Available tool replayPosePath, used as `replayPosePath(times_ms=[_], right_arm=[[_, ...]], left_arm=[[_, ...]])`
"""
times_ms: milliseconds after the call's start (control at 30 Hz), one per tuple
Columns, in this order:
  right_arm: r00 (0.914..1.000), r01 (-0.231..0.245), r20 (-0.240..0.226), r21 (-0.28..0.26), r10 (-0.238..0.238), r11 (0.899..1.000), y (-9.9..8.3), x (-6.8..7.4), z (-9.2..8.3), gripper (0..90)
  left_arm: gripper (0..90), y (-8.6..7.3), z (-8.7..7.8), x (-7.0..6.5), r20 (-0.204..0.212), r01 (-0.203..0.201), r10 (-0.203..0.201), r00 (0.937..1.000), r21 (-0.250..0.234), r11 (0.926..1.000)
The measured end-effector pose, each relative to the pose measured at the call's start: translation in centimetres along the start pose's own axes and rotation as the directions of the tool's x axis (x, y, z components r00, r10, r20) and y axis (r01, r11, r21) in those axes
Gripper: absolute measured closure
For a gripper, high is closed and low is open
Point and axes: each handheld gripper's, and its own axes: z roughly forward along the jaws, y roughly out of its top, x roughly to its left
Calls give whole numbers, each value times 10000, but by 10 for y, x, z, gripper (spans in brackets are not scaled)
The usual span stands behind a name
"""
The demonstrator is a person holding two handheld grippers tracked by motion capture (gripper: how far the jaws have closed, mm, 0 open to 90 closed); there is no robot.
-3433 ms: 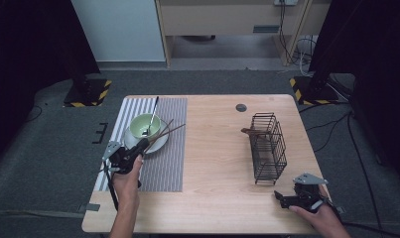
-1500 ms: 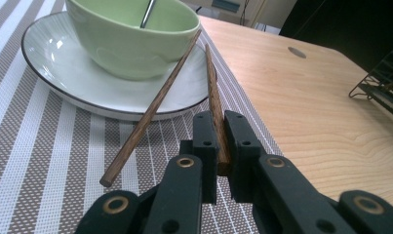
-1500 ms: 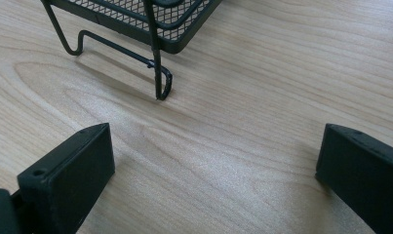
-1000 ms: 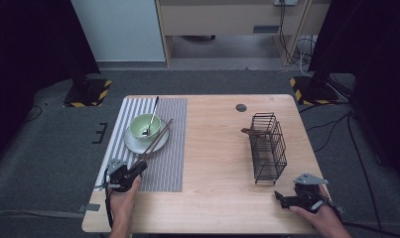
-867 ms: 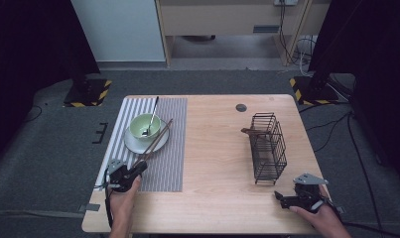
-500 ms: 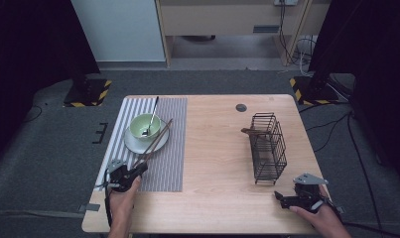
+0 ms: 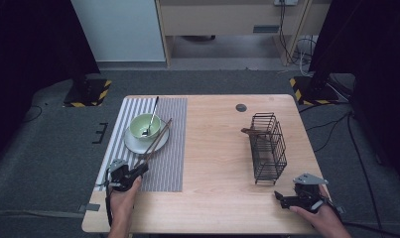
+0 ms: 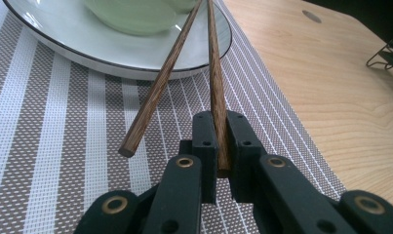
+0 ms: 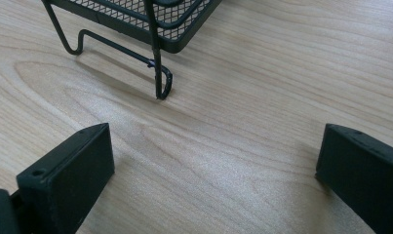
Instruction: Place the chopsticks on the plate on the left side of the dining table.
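Left gripper (image 8: 217,146) clenched on one chopstick (image 8: 214,73) at the near edge of the striped placemat (image 7: 167,163).

In the left gripper view the second chopstick (image 8: 157,85) lies loose just left of the jaws, both sticks leaning on the plate (image 8: 62,44) under the green bowl (image 7: 145,126) at upper left. At lower right of the high view, the right gripper (image 7: 289,201) rests spread wide on the table (image 7: 212,148), with the wire basket (image 7: 268,146) just beyond it.
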Motion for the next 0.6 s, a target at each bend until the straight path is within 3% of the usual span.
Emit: replayPosePath(times_ms=[600], right_arm=[[10000, 0, 1, -1, 0, 10000, 0, 0, 0, 6]], left_arm=[[835, -4, 10, 1, -19, -7, 9, 10000, 710, 9975]])
